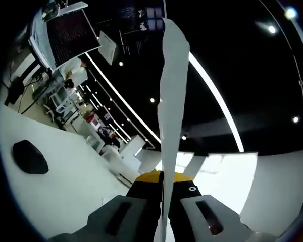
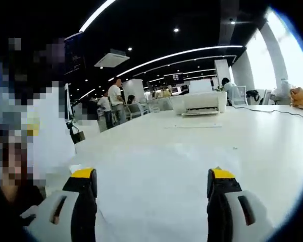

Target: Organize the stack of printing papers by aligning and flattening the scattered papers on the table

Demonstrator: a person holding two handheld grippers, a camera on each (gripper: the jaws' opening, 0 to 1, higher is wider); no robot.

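- The paper stands edge-on in the left gripper view, rising from between the jaws of the left hand-held gripper and lifted clear of the worktop, with the ceiling behind it.
- The left hand-held gripper is clamped on the sheet's lower edge; the sheet bends slightly towards its top.
- To do this step well, I judge the sheet should come down flat and square, its edges matched before release.
- The right hand-held gripper hangs spread wide and empty over the white worktop; faint sheets seem to lie ahead of it.
- A black mouse-like object lies well apart on the worktop.
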